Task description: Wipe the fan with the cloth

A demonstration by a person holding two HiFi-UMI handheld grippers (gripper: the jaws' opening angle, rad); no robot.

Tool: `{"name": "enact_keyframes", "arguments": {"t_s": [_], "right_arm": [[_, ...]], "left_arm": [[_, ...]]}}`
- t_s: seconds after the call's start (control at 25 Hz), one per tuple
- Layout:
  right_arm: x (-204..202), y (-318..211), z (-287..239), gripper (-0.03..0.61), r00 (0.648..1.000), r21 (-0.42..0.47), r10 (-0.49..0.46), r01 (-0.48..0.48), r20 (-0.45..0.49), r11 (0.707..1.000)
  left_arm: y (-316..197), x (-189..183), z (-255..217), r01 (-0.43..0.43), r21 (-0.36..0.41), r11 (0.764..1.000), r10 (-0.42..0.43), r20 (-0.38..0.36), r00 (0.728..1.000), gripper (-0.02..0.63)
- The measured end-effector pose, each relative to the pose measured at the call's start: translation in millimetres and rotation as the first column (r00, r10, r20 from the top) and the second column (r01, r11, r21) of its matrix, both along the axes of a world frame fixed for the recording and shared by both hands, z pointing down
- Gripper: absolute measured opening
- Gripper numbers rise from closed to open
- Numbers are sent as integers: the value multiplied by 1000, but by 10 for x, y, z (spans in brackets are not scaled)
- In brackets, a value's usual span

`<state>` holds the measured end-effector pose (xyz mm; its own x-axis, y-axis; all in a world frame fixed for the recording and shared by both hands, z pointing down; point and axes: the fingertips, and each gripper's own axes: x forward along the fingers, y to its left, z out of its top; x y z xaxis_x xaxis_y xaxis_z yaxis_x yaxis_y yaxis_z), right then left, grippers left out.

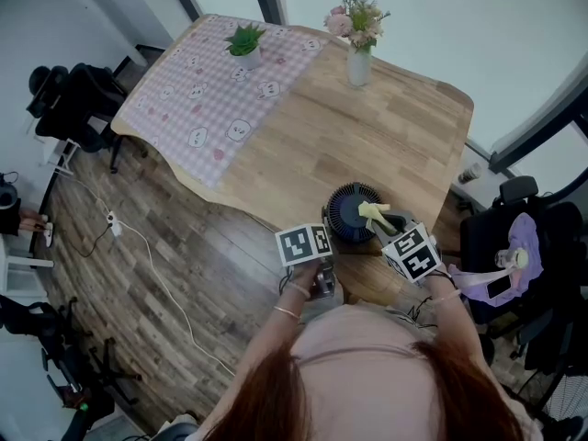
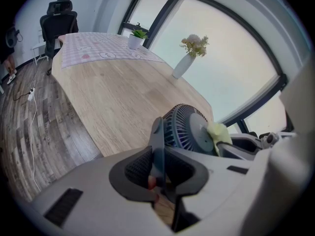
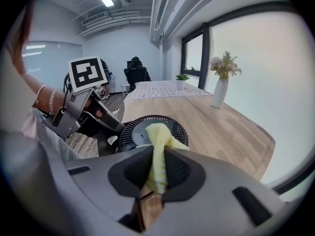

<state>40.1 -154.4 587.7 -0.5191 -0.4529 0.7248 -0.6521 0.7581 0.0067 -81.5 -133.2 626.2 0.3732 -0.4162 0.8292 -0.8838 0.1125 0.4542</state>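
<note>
Fan (image 1: 354, 211) is right at the near edge of the bench (image 1: 367, 127), face tilted up. Left claw (image 2: 158, 168) is clamped on the fan's thin dark bar (image 2: 157, 136). Right claw (image 3: 156, 173) is clenched on the yellow cloth (image 3: 160, 136), with the bunched end pressed onto the grille (image 3: 174, 127), about mid-fan.
</note>
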Motion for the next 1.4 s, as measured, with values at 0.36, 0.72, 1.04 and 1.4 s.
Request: {"name": "enact_keyframes", "arguments": {"t_s": [0.36,0.72,1.04,1.4], "right_arm": [[-59,111,0,54,999,5,-41,41,-14,999],[-190,240,14,54,996,-12,-92,92,-21,996],[-267,312,8,54,992,-15,-124,123,-26,992],[-354,343,9,54,985,-18,-166,165,-45,986]], "left_arm": [[2,10,2,-8,6,1000,8,2,1000,66],[-11,0,19,-11,7,1000,11,-7,1000,66],[9,-1,12,-19,9,1000,19,-8,1000,66],[-4,4,6,-29,6,1000,29,-8,1000,65]]}}
